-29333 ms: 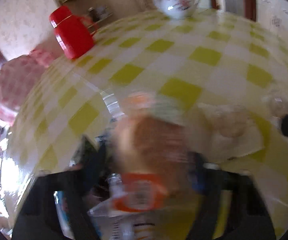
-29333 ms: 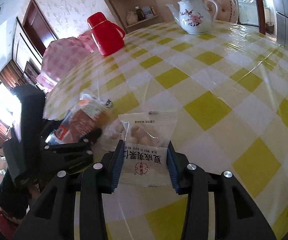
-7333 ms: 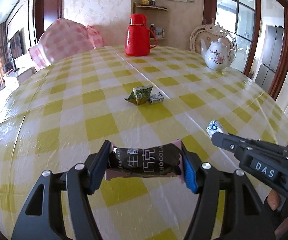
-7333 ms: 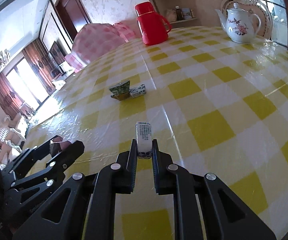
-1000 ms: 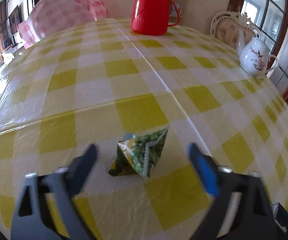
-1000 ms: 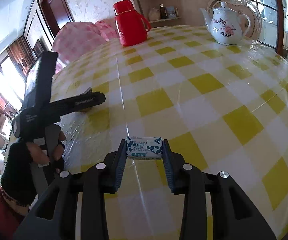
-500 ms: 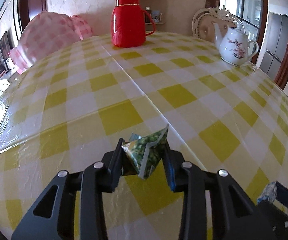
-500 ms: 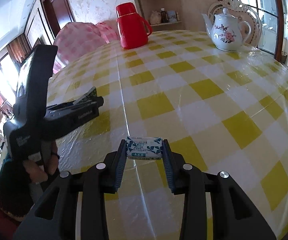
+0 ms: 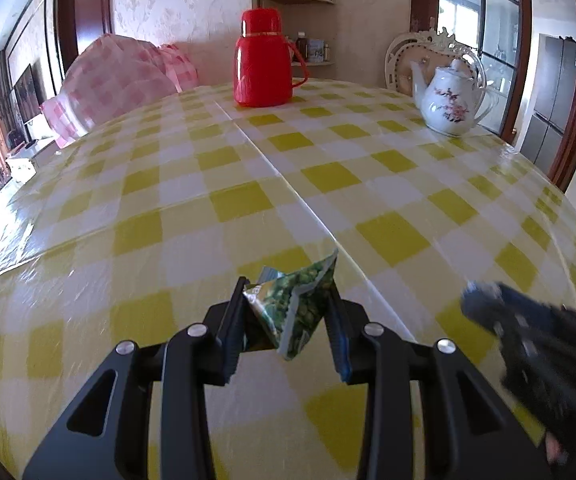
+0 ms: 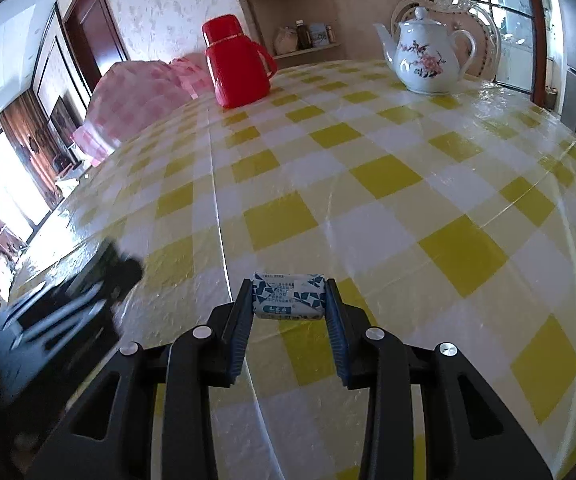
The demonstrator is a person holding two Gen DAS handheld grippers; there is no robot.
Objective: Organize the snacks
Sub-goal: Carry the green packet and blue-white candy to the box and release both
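Yellow-checked worktop (image 9: pixel 248 200) carries a red flask (image 9: pixel 263 68) and teapot (image 9: pixel 449 100). Left hand-held gripper (image 9: pixel 288 320) pinches a crumpled green packet (image 9: pixel 297 306) above the cloth. Only the right wrist view shows the right hand-held gripper (image 10: pixel 289 300) pinching a blue-and-white bar (image 10: pixel 289 295); the left view shows that gripper blurred.

The left claw (image 9: pixel 288 316) is being kept clamped shut, angled downward; the right claw (image 10: pixel 289 308) is likewise being held closed, tilted downward.
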